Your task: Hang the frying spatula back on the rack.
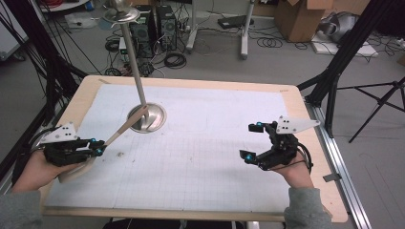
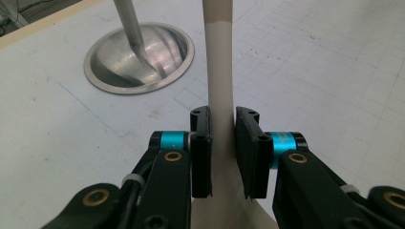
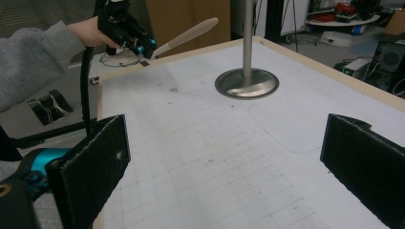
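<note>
My left hand-held gripper point(image 2: 222, 152) is clamped on a beige spatula point(image 2: 218, 71) at the table's point(image 1: 191, 157) near left, blade angled toward the steel stand point(image 1: 147, 118). My right hand-held gripper point(image 1: 252, 140) hovers with jaws apart. No readable writing.

At the bottom centre of the frame the left tool point(image 2: 222, 152) clamps its two black jaws on a pale beige handle point(image 2: 218, 71) that runs up out of the top edge. In the upper left, a round metal base point(image 2: 107, 67) with a slanting pole point(image 2: 128, 21) sits on the gridded white bench point(image 2: 325, 81)
</note>
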A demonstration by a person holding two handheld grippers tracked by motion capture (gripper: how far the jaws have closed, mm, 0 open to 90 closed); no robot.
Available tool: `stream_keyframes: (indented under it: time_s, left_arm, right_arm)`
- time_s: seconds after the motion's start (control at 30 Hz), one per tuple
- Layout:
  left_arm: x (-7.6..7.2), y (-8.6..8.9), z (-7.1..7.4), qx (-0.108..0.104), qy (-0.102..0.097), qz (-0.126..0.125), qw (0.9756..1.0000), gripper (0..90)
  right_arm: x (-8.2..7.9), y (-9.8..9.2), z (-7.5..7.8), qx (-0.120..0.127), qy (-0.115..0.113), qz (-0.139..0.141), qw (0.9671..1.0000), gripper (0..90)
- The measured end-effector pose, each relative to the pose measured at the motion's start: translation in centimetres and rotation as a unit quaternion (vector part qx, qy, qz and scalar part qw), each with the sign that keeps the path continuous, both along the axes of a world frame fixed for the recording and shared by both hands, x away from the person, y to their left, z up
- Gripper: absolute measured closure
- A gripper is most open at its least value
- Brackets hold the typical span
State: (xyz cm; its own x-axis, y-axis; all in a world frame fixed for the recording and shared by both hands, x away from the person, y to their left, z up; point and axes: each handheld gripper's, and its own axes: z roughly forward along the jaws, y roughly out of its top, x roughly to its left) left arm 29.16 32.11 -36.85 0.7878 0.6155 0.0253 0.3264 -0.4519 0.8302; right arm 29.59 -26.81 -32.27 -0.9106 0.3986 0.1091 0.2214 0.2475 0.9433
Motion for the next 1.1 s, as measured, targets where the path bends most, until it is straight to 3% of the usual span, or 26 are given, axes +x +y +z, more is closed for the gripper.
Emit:
stream_keyframes:
  time_s: [0.27, 0.33, 0.77, 1.1]
  left_arm:
    - [-0.1, 0.6, 0.8, -0.009, -0.017, 0.005, 0.9998, 76.5]
    - [-0.1, 1.0, 1.1, -0.019, -0.019, 0.003, 0.9996, 76.5]
    - [0.3, 1.7, 1.7, -0.028, -0.023, -0.007, 0.9993, 76.5]
    - [-0.4, 3.5, 2.6, -0.05, -0.038, 0.009, 0.998, 76.5]
  right_arm:
    - [-0.2, -0.1, 0.1, 0.001, -0.003, 0.0, 1.0, 1.8]
    - [-0.3, -0.1, 0.1, 0.0, -0.003, -0.002, 1.0, 1.8]
    - [-1.0, -0.5, 0.0, -0.002, -0.001, -0.009, 1.0, 1.8]
    - [-1.1, -0.3, 0.0, -0.003, -0.002, -0.007, 1.0, 1.8]
